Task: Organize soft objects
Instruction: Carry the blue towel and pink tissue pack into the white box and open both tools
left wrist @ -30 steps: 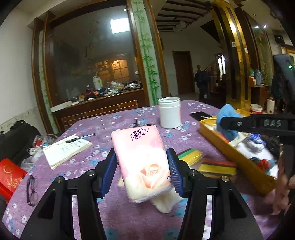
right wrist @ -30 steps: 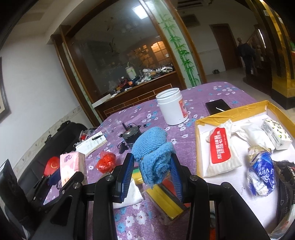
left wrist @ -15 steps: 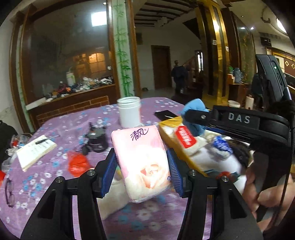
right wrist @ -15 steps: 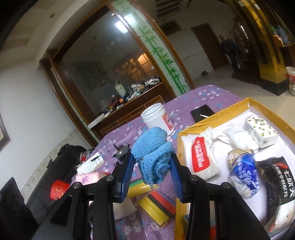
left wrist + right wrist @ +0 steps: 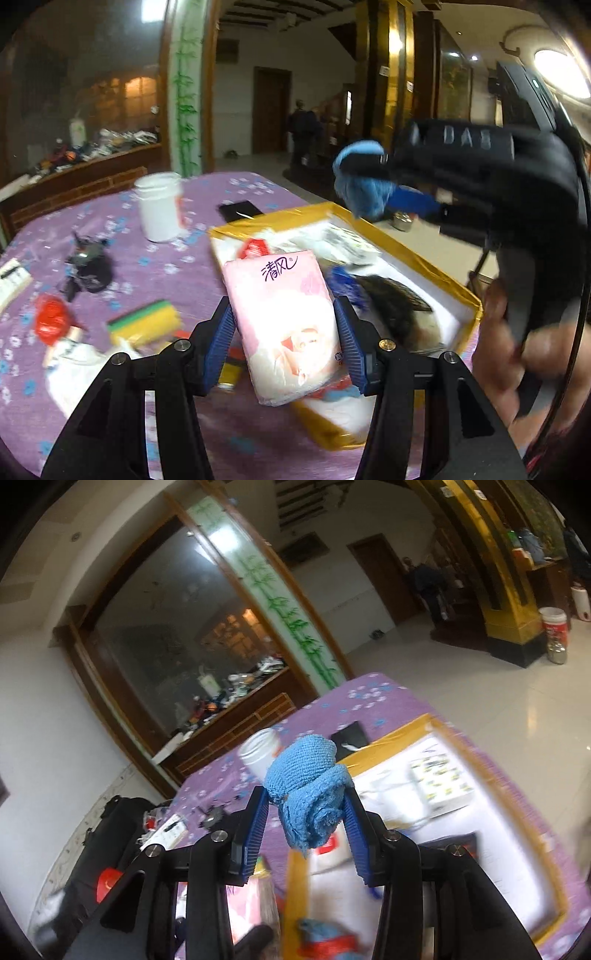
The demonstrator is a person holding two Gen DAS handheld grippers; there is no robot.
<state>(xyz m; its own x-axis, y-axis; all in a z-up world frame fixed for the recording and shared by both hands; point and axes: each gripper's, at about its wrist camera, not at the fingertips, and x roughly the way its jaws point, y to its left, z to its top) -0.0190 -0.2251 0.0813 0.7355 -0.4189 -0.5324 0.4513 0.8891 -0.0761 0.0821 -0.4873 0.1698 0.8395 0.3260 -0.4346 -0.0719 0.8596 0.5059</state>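
- Left gripper (image 5: 286,341) is clamped on a pink tissue pack (image 5: 284,328), blue pads pressing both long sides; the pack sits dead centre in the lower half of the left wrist view, tilted a bit, printed face toward the camera.
- Right gripper (image 5: 304,827) has a rolled blue towel (image 5: 310,794) pinched between its pads, mid-frame in the right wrist view, with the roll's spiral end facing the lens.
- Same towel shows in the upper right of the left view, hanging above the far side of the yellow-rimmed box (image 5: 424,258), with a hand (image 5: 517,354) on the black grip at the right edge.
- Behind the pink pack, that box holds white packets, something blue and something dark; pretty blurry, so I can't name them all.
- Left of centre on the purple flowered tablecloth (image 5: 129,258): a striped sponge (image 5: 146,325), a red crumpled thing (image 5: 50,321), a small black gadget (image 5: 86,264).
- White jar (image 5: 160,206) stands further back, upper left of centre, with a dark phone (image 5: 240,210) just right of it.
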